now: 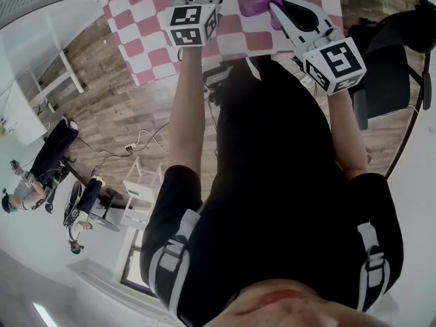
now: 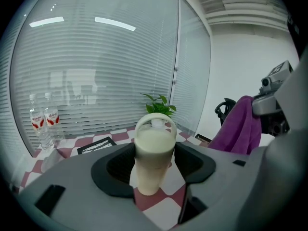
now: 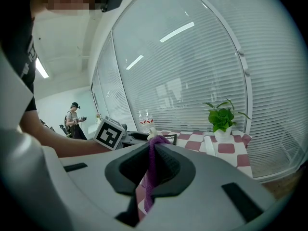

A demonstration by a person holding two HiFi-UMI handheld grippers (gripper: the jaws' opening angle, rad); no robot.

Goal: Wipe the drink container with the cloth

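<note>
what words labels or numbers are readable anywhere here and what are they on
Nothing here is readable as text.
Red labels on the water bottles: print too small and blurred to read.
The marker cubes: black-and-white square patterns only, no letters.
The drink container: no label shows.
The black-framed card on the table: too blurred to read.

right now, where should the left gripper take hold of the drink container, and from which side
Grip the body around mid-height, coming level from the near side. The drink container stands upright on the table between the left gripper's jaws; its smooth wall suits the pads, while the thin top loop might let it swing.
</note>
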